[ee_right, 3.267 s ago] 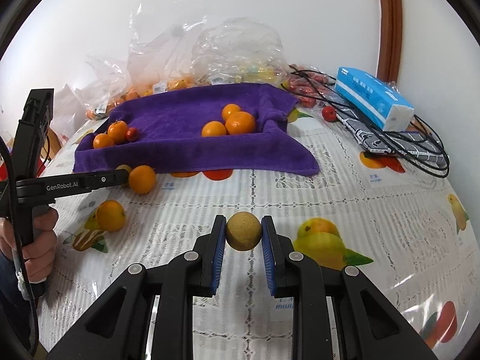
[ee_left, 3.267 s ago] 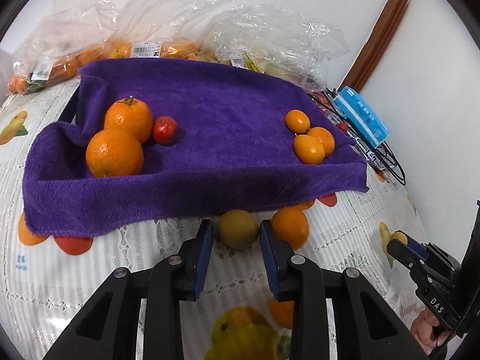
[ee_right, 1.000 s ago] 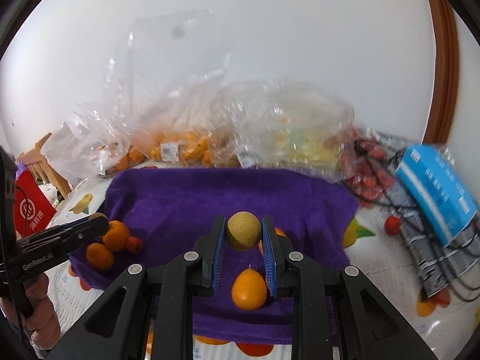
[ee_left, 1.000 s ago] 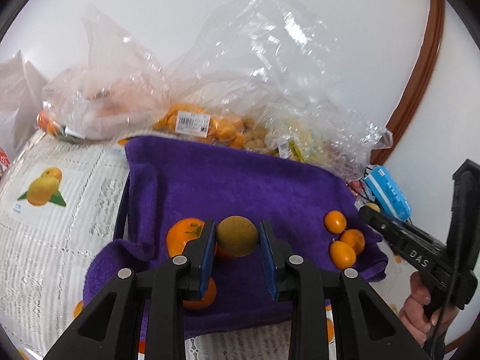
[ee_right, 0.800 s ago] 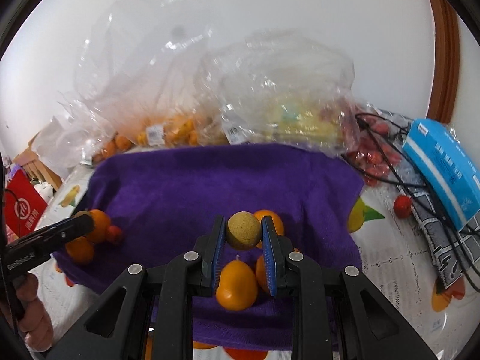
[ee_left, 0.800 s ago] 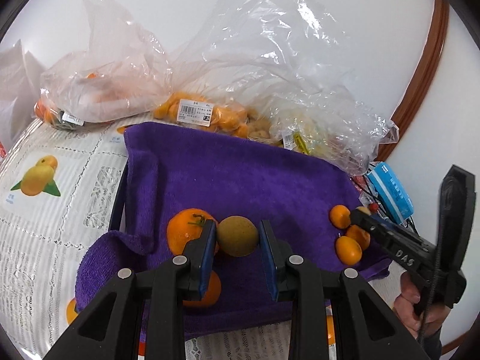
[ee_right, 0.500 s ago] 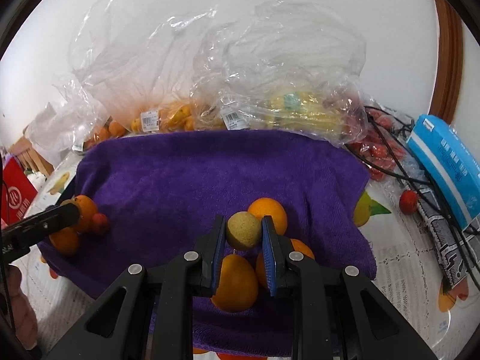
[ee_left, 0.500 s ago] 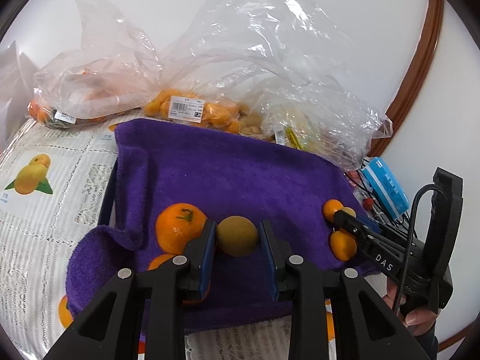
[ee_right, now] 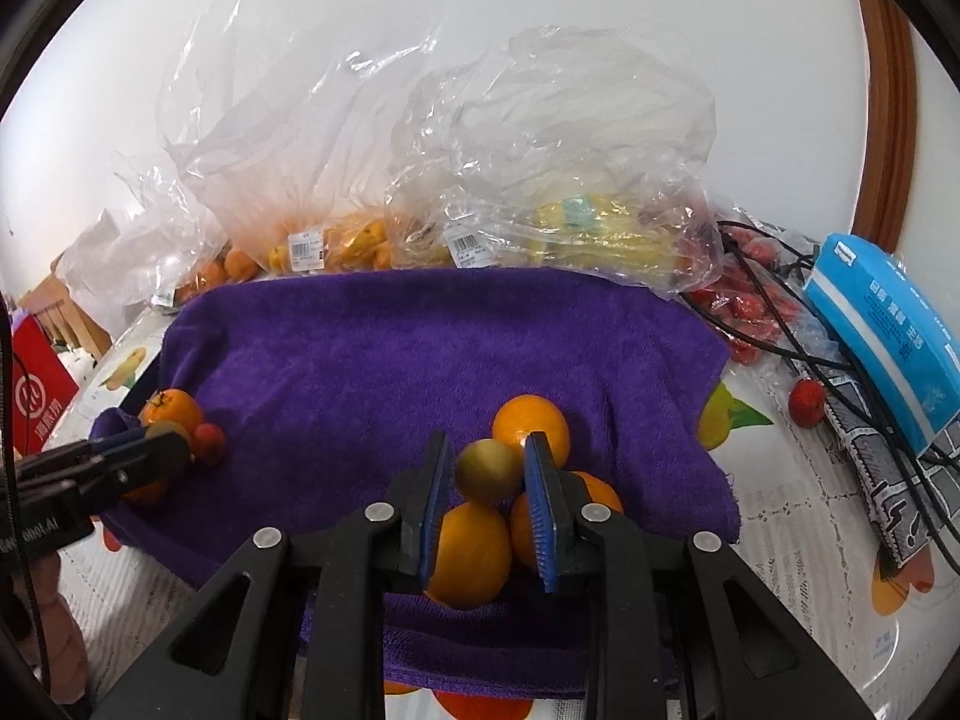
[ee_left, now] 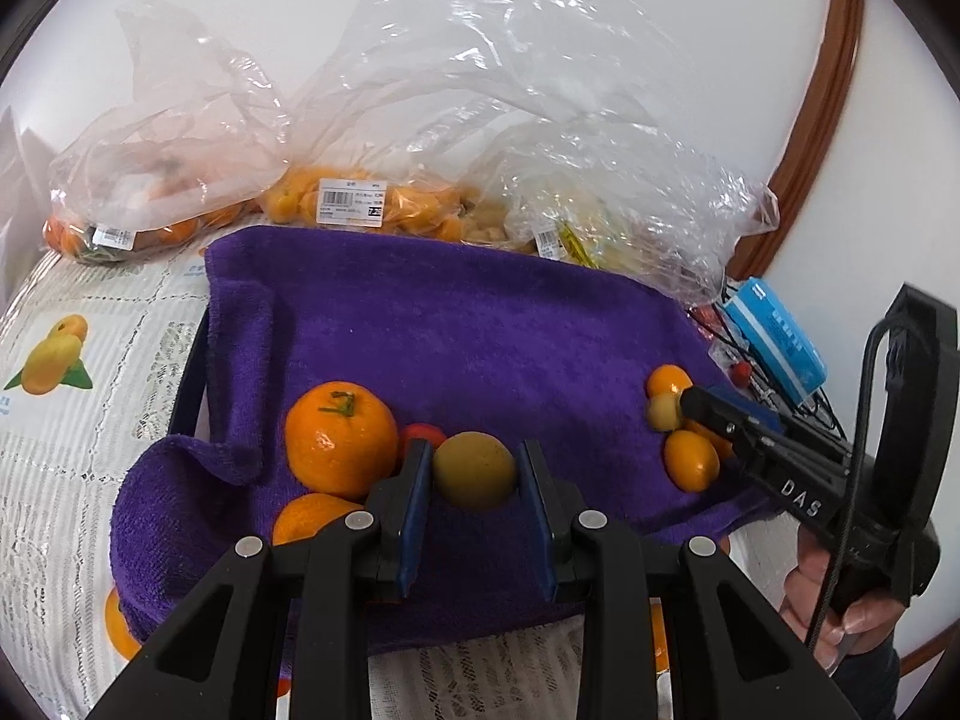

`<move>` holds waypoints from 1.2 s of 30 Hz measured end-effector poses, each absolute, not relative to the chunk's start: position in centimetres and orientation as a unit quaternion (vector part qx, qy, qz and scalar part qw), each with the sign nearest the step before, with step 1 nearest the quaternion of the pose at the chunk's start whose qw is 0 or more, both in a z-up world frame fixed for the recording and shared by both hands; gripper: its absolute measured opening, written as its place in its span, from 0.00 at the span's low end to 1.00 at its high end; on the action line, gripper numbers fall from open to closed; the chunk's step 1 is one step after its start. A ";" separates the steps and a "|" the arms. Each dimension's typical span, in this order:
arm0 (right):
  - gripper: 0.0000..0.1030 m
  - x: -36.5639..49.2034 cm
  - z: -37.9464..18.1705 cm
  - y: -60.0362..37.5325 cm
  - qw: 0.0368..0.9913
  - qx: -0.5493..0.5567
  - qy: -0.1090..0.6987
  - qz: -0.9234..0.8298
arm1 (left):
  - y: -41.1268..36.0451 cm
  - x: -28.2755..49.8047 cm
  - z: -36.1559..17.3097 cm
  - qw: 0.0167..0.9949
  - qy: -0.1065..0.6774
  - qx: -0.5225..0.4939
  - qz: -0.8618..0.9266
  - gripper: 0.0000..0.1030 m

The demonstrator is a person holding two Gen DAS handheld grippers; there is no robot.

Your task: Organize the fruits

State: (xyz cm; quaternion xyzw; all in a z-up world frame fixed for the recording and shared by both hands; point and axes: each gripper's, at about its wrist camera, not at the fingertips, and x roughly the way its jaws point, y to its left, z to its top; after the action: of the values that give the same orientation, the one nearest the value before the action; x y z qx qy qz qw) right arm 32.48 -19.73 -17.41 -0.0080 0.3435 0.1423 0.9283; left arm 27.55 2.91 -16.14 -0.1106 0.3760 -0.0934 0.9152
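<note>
A purple towel (ee_left: 480,330) lies over a tray on the table. My left gripper (ee_left: 474,480) is shut on a round olive-brown fruit (ee_left: 474,477), held just above the towel beside two large oranges (ee_left: 340,438) and a small red fruit (ee_left: 423,433). My right gripper (ee_right: 487,480) hovers over a cluster of small orange fruits (ee_right: 468,546) at the towel's right end. Its jaws are opening. A yellow-brown fruit (ee_right: 489,471) sits between them on the cluster, with a thin gap at the left pad.
Clear plastic bags (ee_left: 420,120) of fruit stand behind the towel against the wall. A blue tissue pack (ee_right: 888,336), black cables (ee_right: 780,348) and loose red fruits (ee_right: 807,399) lie to the right. A hand (ee_left: 840,594) holds the right gripper's handle.
The right gripper sank onto the small orange fruits and its jaws parted slightly from the yellow-brown fruit. The left gripper stayed over the towel, still holding its fruit.
</note>
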 end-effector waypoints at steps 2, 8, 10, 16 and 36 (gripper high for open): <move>0.31 32.4 -17.3 -19.9 0.929 -0.003 0.341 0.142 | 2.6 27.6 -16.2 0.916 0.376 -0.103 -0.094 0.27; 0.41 32.1 -16.5 -20.9 0.935 0.020 0.326 0.138 | 2.1 27.5 -16.3 0.917 0.379 -0.087 -0.091 0.27; 0.41 32.1 -16.5 -21.2 0.936 0.026 0.324 0.134 | 2.0 27.5 -16.4 0.917 0.379 -0.084 -0.090 0.30; 0.42 31.8 -16.4 -21.4 0.937 0.034 0.319 0.140 | 2.1 27.2 -16.1 0.920 0.371 -0.086 -0.089 0.44; 0.41 26.7 -13.6 -19.2 0.939 0.007 0.313 0.145 | 3.7 23.5 -13.9 0.937 0.328 -0.101 -0.061 0.44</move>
State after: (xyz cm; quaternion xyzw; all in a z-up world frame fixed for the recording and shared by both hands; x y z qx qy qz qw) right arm 26.68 -19.17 -13.60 0.0073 0.3130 0.1453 0.9385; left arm 23.46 3.67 -13.91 -0.1007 0.3279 -0.0610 0.9373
